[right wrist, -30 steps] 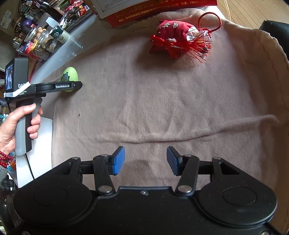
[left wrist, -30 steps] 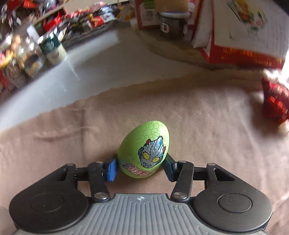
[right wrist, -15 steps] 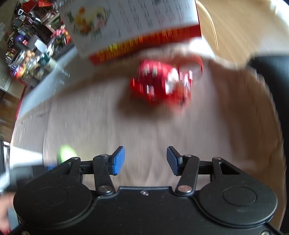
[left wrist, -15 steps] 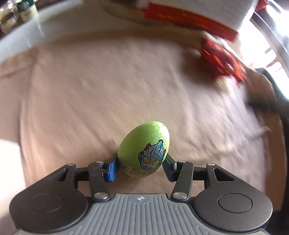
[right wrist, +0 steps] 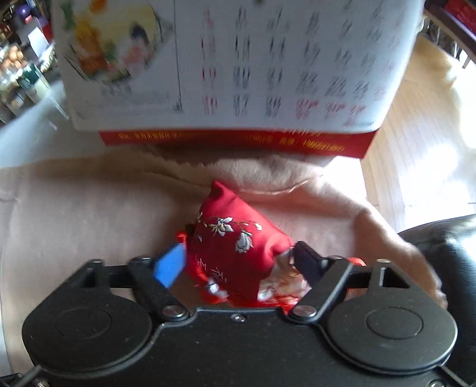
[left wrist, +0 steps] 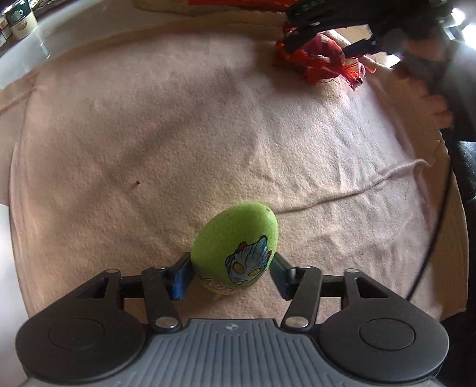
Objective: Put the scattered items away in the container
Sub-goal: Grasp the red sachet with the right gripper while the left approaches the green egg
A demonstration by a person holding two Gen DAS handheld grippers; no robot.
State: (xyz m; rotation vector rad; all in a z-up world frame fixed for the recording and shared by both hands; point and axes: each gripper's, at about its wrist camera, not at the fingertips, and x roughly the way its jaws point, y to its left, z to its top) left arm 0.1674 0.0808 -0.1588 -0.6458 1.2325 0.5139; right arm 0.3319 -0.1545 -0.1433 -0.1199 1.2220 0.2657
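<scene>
A green cracked-pattern toy egg [left wrist: 235, 247] with a cartoon hero sticker sits on the beige blanket [left wrist: 178, 134]. It lies between the fingers of my left gripper [left wrist: 230, 274], whose jaws are opening, and the pads stand just off its sides. A red embroidered pouch [right wrist: 238, 247] with tassels lies near the blanket's far right corner. My right gripper [right wrist: 239, 259] straddles it with jaws opening, blue pads beside it and not pressing. The left wrist view shows the same pouch [left wrist: 321, 59] under the dark right tool and a hand [left wrist: 428, 59]. No container shows.
A large white and red wall calendar [right wrist: 238, 74] leans just behind the pouch. A black leather seat [right wrist: 446, 253] borders the blanket on the right. At the far left lie a white tabletop [left wrist: 59, 38] and a jar [left wrist: 20, 18]. A dark cable [left wrist: 440, 208] hangs at the right.
My left gripper carried the egg across the blanket, away from the white tabletop, and its jaws have widened off it. My right gripper travelled up to the red pouch and spread its jaws around it.
</scene>
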